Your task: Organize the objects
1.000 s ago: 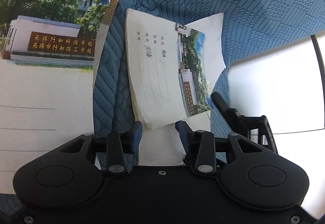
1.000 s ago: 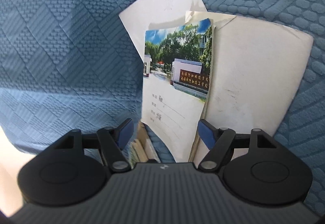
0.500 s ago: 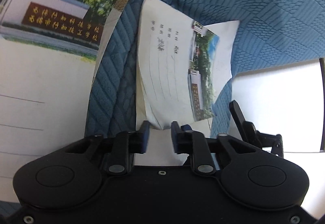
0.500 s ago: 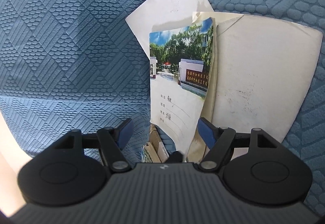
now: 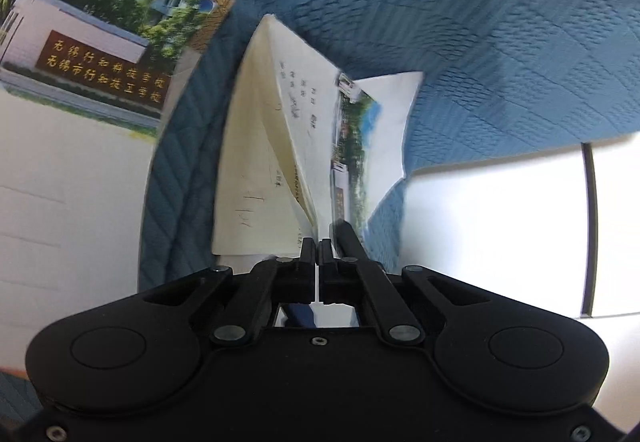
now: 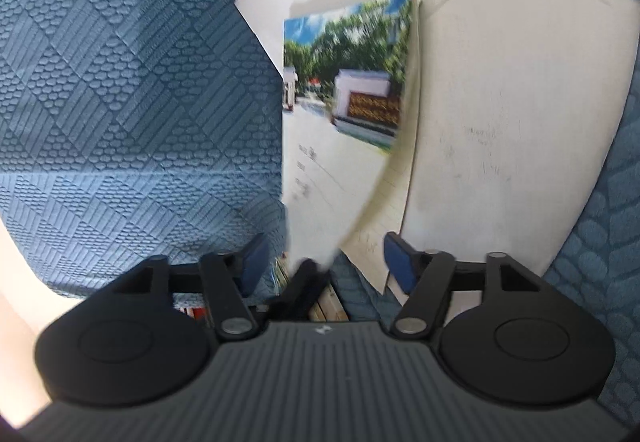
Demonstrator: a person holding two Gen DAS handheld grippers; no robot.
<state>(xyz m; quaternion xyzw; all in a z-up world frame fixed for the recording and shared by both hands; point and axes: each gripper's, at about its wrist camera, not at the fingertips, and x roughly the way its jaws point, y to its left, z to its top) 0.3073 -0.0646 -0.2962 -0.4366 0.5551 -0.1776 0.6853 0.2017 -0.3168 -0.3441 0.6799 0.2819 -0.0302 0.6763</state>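
Clearly booklet cover [image 5: 92, 57], gold Chinese characters, brown sign

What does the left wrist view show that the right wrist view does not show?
Only the left view: a second, larger notebook and the shut left hand-held gripper pinching the small notebook's cover.

Only the right view: the open right hand-held gripper, whose jaws have just been closing, and a white sheet.

Both: the small notebook on blue fabric.

Both views are brightly lit by daylight and bent outward at the edges. The white surface [image 5: 500, 226] at the right of the left view is washed out by glare. The booklet [image 6: 344, 113] is smeared by motion blur.
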